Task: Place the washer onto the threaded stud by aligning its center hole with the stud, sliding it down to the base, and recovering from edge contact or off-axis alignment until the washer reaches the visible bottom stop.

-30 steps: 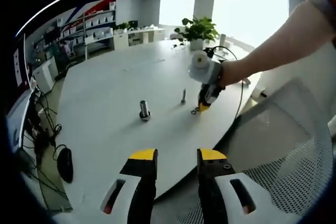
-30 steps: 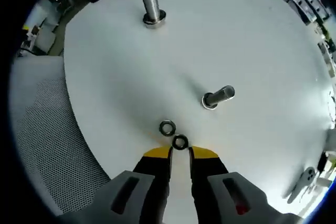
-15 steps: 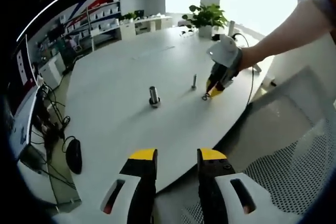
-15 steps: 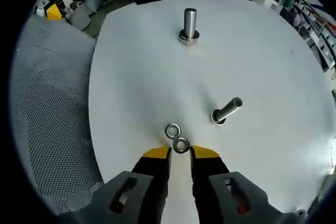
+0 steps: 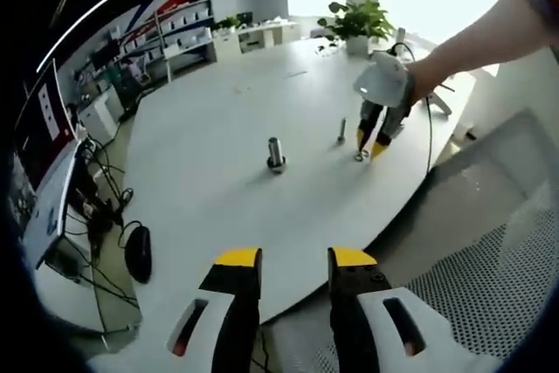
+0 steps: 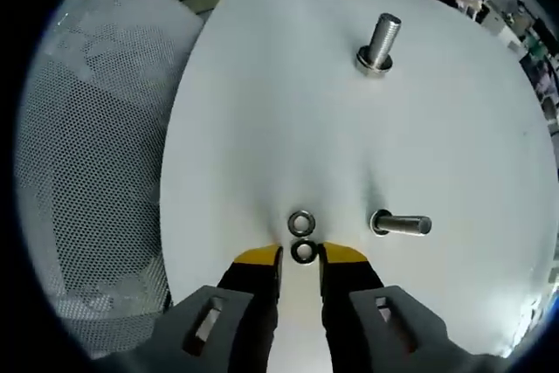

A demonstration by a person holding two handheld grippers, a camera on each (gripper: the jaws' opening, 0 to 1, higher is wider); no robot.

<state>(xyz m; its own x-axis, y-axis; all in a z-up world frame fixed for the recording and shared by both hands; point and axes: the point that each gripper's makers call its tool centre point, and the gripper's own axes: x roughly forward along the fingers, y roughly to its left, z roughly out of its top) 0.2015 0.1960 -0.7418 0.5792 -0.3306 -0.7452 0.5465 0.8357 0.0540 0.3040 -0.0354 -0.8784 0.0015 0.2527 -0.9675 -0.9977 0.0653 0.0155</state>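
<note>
Since 1.0 s ago the right gripper [image 6: 299,256] has come round the 2 washers, so the thin stud [image 6: 402,224] now lies just right of its tips where it had stood ahead and to the right, and the near washer [image 6: 303,252] has slipped in between the yellow tips. The jaws stand narrow on either side of it; whether they grip it yet I cannot tell. The far washer [image 6: 300,222] lies just beyond, touching or nearly so, and the thick stud [image 6: 379,42] stands well apart across the table [image 6: 262,111].

To do this step well, I judge the jaws should close on the near washer's rim alone, without nudging its neighbour, then lift it flat so the hole meets the stud squarely.

From the left gripper view, the right gripper [image 5: 373,142] points down at the table near its edge, beside the thin stud [image 5: 341,131], a bare forearm reaching in from the right. The left gripper [image 5: 293,259] hangs back off the table, jaws slightly apart and empty
</note>
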